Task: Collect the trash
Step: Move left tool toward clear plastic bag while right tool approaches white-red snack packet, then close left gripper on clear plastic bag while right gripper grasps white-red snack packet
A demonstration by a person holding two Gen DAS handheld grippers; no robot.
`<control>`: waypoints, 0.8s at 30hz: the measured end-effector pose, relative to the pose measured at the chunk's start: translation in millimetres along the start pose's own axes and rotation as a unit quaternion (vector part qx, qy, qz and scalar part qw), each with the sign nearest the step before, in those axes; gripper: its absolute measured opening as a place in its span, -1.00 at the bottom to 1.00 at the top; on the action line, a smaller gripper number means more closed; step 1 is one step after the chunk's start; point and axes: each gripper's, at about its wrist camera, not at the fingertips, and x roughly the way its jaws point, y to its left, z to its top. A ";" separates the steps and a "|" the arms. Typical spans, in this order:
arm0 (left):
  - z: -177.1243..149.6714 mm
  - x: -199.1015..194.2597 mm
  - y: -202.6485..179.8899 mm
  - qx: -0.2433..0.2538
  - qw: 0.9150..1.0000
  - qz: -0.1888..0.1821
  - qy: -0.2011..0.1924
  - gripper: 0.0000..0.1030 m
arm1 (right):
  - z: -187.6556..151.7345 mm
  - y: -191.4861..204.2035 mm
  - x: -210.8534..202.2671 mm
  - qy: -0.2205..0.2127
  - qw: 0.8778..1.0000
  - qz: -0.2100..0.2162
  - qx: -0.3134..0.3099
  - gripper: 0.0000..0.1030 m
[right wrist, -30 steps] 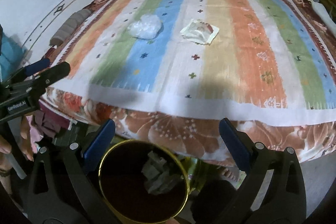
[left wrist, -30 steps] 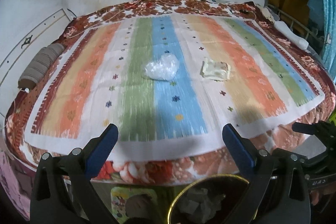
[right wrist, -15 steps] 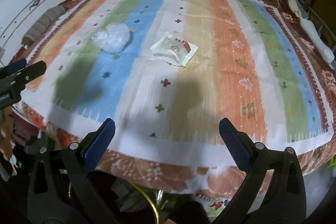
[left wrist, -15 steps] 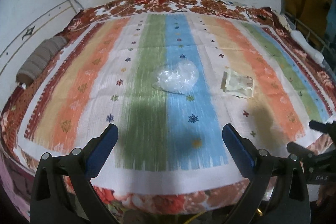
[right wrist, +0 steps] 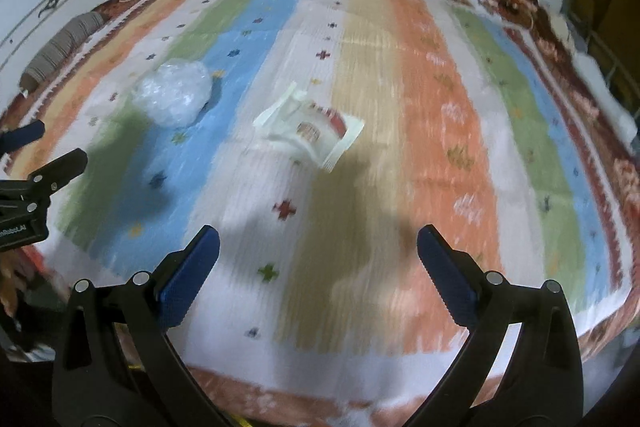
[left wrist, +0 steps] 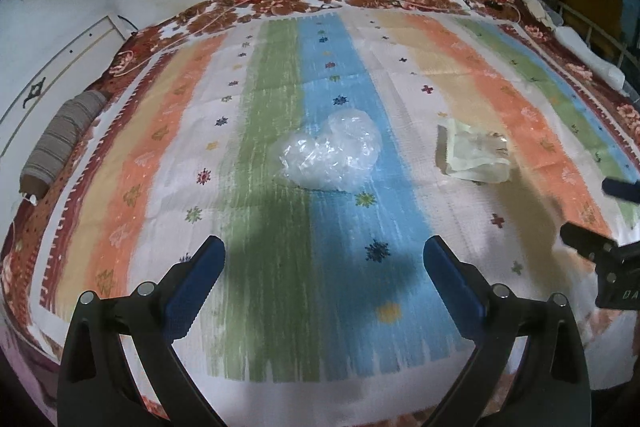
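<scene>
A: Where's the trash?
B: Two pieces on the striped bedspread [left wrist: 520, 131], both mid-bed. Crumpled clear plastic bag [left wrist: 330, 157] on the blue stripe, toward the left edge. Flat snack wrapper [right wrist: 310, 129] just beside it, on the white/tan stripes toward the right edge. They're apart, not touching.
A: Grippers?
B: Left gripper [left wrist: 324, 267] lined up on the bag, fingers wide apart, nothing held. Right gripper [right wrist: 318, 253] lined up on the wrapper, also spread, empty. Both sit over the near edge, well short of contact.
A: Why that split?
B: One piece per hand, I'd guess, each taking its own side so the arms don't cross.
A: Wrapper state?
B: Looks torn open, red print on it, but the right view is motion-blurred, so not sure. Lying flat, it probably needs a low pinch at an edge.
A: Anything else?
B: Grey rolled bolster [left wrist: 60, 147] at the left edge, clear of both.
</scene>
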 end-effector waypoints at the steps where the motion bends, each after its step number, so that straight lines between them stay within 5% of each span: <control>1: 1.7 3.8 0.3 0.002 1.000 0.002 0.000 0.89 | 2.8 -0.7 4.2 -0.002 1.000 -0.004 -0.004 0.83; 17: 30.9 55.5 -10.7 0.045 0.999 0.010 0.001 0.89 | 28.7 -10.4 66.5 -0.007 1.000 -0.011 -0.005 0.68; 24: 50.3 74.7 -14.2 0.049 0.999 -0.003 0.010 0.89 | 37.8 -13.5 94.9 -0.004 1.000 -0.029 -0.006 0.23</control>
